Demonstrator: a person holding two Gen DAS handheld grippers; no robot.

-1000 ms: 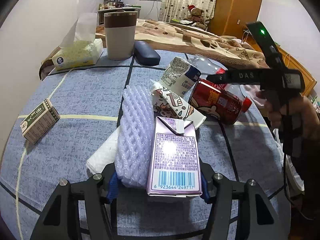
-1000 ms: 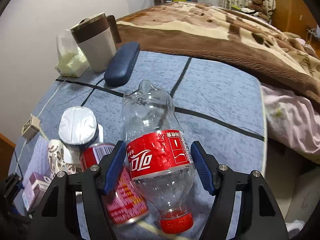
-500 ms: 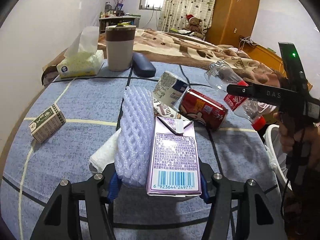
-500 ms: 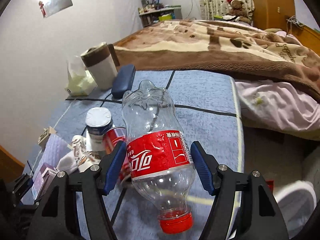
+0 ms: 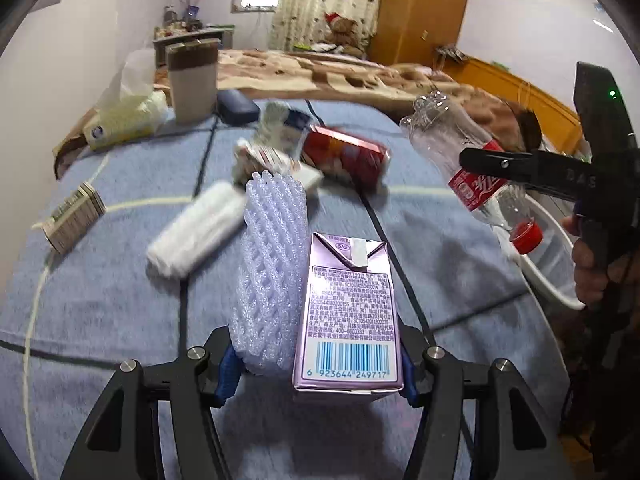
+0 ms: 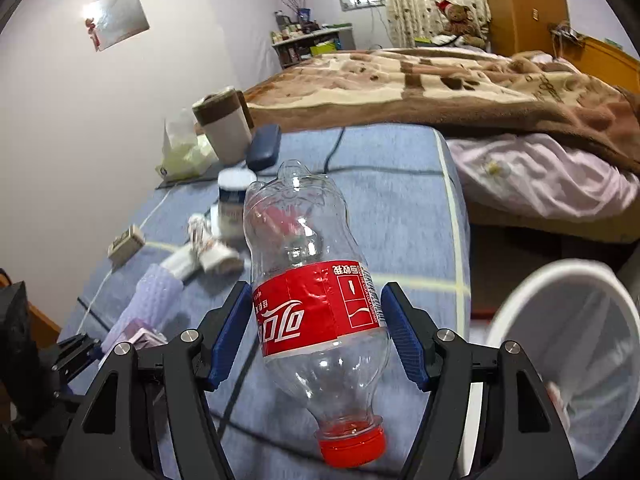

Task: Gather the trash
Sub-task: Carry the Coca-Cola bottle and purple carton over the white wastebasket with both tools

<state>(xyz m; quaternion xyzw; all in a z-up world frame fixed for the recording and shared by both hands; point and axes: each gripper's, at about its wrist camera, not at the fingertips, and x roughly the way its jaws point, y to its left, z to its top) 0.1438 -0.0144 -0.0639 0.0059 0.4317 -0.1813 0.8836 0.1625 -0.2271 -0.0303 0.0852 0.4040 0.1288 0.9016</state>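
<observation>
Your right gripper [image 6: 316,336] has its jaws clamped on the bottle [image 6: 316,304] at the red label, long axis running along the fingers, cap toward you. The white bin [image 6: 560,344] sits off the worktop [image 6: 400,216] edge, just right of and below the bottle, so this hand is the nearer one. Your left gripper [image 5: 316,360] has its jaws pinching the carton [image 5: 348,316] and foam net [image 5: 272,280] side by side above the worktop, the bin to its right.

One plastic bottle [image 6: 316,300], one milk carton [image 5: 347,316], one foam net sleeve [image 5: 270,272], one red can [image 5: 344,156], one tissue box [image 5: 124,124], one mug [image 5: 193,78], one white bin [image 6: 560,344], two claws.
</observation>
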